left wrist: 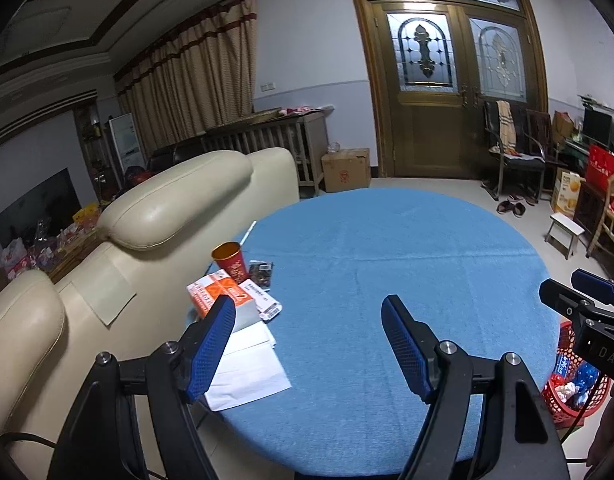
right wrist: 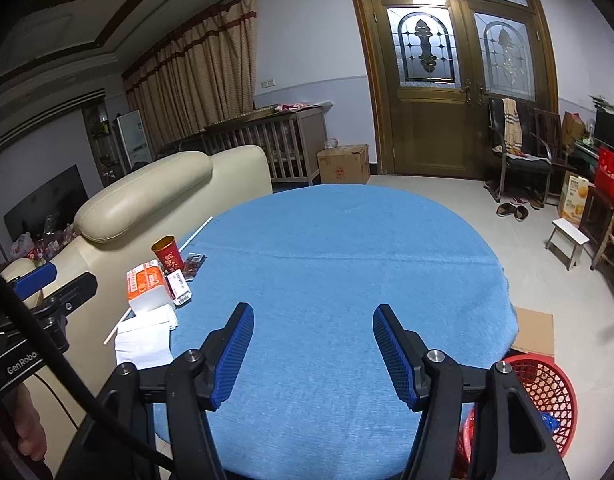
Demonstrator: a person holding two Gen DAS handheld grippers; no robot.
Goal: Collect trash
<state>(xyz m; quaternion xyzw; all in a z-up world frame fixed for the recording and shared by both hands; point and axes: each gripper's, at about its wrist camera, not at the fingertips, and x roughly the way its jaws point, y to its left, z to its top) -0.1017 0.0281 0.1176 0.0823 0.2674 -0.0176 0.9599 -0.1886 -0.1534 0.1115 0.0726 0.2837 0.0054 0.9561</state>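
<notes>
My left gripper (left wrist: 307, 344) and right gripper (right wrist: 313, 352) are open, holding nothing. Near the red paper cup (left wrist: 229, 261), thin white paper sheets (left wrist: 247, 376) look light and floppy; I'd pinch an edge.

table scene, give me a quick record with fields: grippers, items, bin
left gripper: open, above the table, holds nothing
right gripper: open, above the table, holds nothing
table: round, blue cloth
items: red cup, orange box, white papers, all at the table's left edge
bin: red basket on the floor to the right, wrappers inside
</notes>
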